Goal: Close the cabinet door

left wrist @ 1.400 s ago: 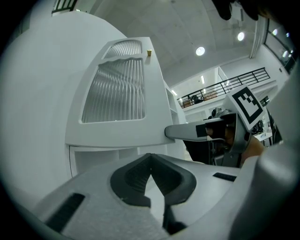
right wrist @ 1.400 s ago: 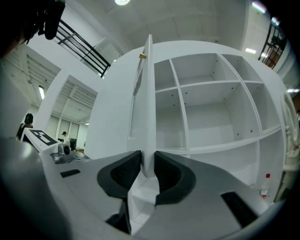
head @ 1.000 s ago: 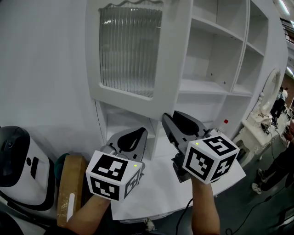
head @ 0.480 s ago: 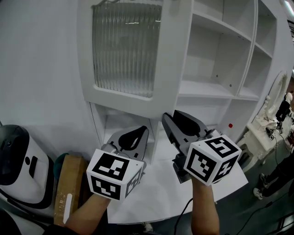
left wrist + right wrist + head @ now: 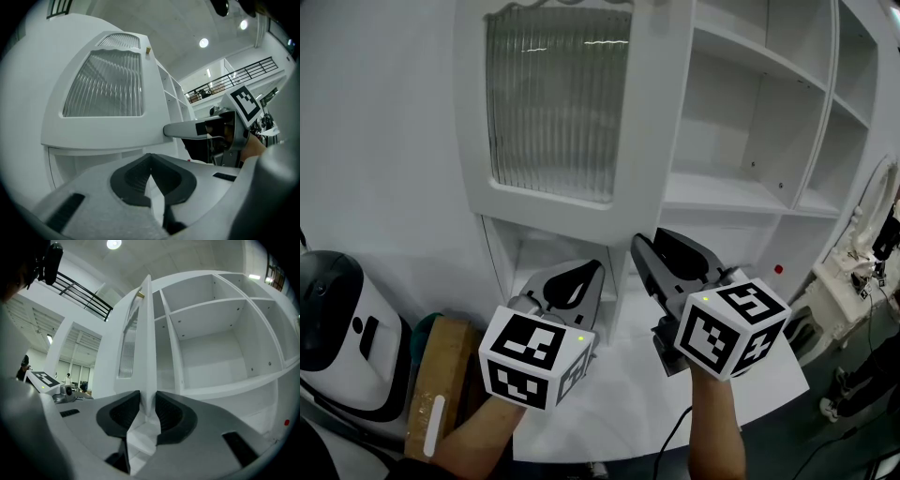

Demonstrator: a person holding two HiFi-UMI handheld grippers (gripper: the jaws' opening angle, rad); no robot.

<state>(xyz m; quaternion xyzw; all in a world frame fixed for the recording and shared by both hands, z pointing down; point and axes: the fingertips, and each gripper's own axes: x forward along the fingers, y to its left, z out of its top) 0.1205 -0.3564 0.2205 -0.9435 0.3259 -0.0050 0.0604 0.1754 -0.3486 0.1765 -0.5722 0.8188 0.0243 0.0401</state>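
The white cabinet door [image 5: 553,103] with a ribbed glass panel stands swung out from the cabinet's open shelves [image 5: 741,112]. My right gripper [image 5: 649,237] points level at the door's lower free edge. In the right gripper view that door edge [image 5: 146,333] runs between the two pads of the right gripper [image 5: 147,401]; the jaws are opening, and both pads still touch the edge. My left gripper [image 5: 592,269] is beside it to the left, below the door's bottom rail. Its jaws [image 5: 150,157] meet at the tips with nothing between them.
A white table top [image 5: 628,394] lies under both grippers. A white and black appliance [image 5: 337,328] and a brown box [image 5: 441,375] stand at the lower left. A white ornate dresser [image 5: 853,272] is at the right, and a red dot [image 5: 779,269] shows on the cabinet's lower right.
Both grippers have shifted sideways together along with the door's lower edge. The glass panel now faces the head camera a little more squarely, and the shelves sit further right in view.
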